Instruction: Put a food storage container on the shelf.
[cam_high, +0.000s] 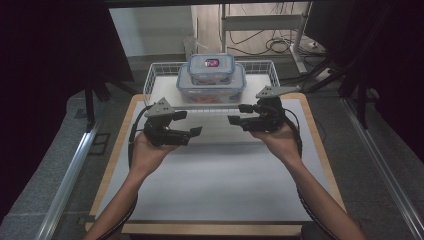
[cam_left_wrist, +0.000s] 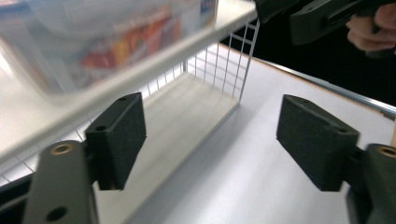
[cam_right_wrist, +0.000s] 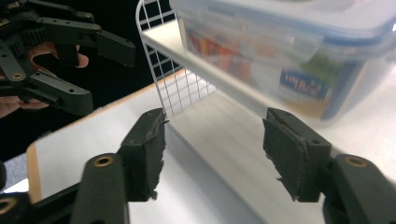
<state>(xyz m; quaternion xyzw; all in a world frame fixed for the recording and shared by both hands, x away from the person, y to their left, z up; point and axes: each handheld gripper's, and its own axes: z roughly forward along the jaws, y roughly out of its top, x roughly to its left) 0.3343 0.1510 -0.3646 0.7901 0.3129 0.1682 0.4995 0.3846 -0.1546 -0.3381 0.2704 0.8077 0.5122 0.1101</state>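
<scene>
Two clear plastic boxes with blue-rimmed lids stand stacked on a white wire rack (cam_high: 150, 80) at the table's far edge: a small box (cam_high: 211, 67) on top of a large box (cam_high: 211, 86) with colourful contents. My left gripper (cam_high: 190, 123) hovers open over the white tabletop, left of centre, pointing right. Facing it, my right gripper (cam_high: 238, 114) is open just in front of the rack. In the left gripper view the open gripper (cam_left_wrist: 217, 140) looks under the rack's shelf (cam_left_wrist: 154, 60), with the blurred box (cam_left_wrist: 93, 42) above. In the right gripper view the open gripper (cam_right_wrist: 219, 151) faces the large box (cam_right_wrist: 289, 51).
The white table (cam_high: 215, 180) has a wooden border and stretches bare towards the person. The rack has wire mesh sides (cam_right_wrist: 154, 51) and a lower board (cam_left_wrist: 187, 116) beneath its shelf. Dark curtains, metal rails and cables surround the table.
</scene>
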